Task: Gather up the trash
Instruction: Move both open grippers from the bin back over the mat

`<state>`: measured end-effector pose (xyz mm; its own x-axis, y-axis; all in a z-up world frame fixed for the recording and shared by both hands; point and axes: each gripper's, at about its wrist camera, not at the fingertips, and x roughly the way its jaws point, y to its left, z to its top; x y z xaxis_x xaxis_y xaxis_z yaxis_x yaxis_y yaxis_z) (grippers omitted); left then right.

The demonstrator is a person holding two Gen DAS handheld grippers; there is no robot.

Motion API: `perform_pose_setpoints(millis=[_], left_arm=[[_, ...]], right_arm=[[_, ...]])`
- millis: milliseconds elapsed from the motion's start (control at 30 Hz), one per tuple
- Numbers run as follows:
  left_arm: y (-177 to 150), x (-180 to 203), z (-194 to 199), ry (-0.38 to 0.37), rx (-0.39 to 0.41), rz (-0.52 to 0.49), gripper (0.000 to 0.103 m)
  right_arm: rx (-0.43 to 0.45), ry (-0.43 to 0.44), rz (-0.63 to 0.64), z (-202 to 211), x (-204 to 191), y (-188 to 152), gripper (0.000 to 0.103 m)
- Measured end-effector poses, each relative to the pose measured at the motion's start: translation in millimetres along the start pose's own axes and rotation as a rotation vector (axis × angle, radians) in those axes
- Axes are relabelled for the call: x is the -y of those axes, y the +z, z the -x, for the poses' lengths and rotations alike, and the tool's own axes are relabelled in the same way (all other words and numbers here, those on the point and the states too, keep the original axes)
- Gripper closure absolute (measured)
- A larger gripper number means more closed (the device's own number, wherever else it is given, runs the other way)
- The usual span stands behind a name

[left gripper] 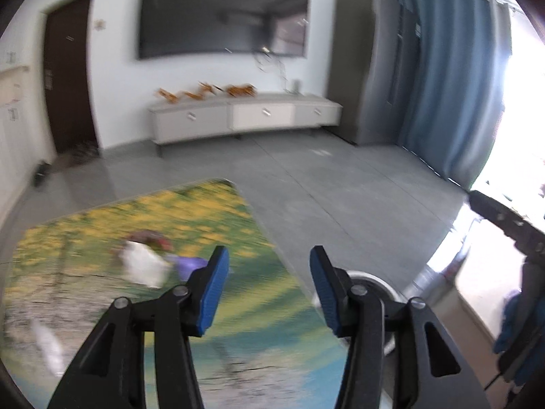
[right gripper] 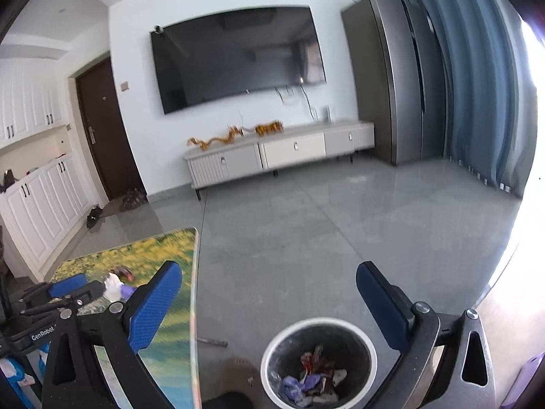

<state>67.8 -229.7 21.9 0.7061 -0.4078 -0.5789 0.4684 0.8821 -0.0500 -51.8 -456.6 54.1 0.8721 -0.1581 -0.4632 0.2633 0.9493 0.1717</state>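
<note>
On the flower-print table (left gripper: 85, 225) lie a crumpled white paper (left gripper: 143, 266), a purple wrapper (left gripper: 189, 266) and a dark red wrapper (left gripper: 150, 238), all blurred. My left gripper (left gripper: 267, 255) hangs open above the table's right edge, nothing between its blue pads. In the right wrist view the same white paper (right gripper: 112, 286) and purple wrapper (right gripper: 128, 291) sit on the table (right gripper: 163, 248). My right gripper (right gripper: 269, 269) stands wide open and empty over the floor. Below it is a white-rimmed bin (right gripper: 318, 323) holding several wrappers (right gripper: 316, 371). The bin's rim (left gripper: 373, 276) shows behind my left gripper's right finger.
Grey tiled floor (right gripper: 323, 238) spreads toward a low TV cabinet (right gripper: 279, 153) under a wall TV (right gripper: 238, 61). A tall grey fridge (right gripper: 391, 85) and blue curtains (right gripper: 477, 85) stand at the right. Shoes (right gripper: 133, 199) lie by a dark door (right gripper: 102, 129). A small stick (right gripper: 213, 342) lies beside the table.
</note>
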Motion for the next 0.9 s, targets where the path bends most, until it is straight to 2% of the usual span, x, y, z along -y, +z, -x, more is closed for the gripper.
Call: perform_pose_setpoints(millis=[167,233,333,667,900], left_arm=[[-1,-47,40,0.117,0.101,0.037,0.049],[-2,-65,57,0.156,0.134,0.059,0.044],[-6,-93,77,0.195,0.162,0.09,0.044],[-33,-169,116,0.272,0.182,0.143,0.041],[-59,-232,140,0.33,0.183,0.225,0.041]], right_arm=[[0.05,0.014,0.076,16,-46,10,0.0],[0.06,0.022,0.107,19,-62,12,0.0],[0.063,0.047,0.134,19,-86,12,0.0],[0.069,0.093,0.175,19,-151,8,0.0],[0.062,0.114,0.182,17,-184,2,0.0]])
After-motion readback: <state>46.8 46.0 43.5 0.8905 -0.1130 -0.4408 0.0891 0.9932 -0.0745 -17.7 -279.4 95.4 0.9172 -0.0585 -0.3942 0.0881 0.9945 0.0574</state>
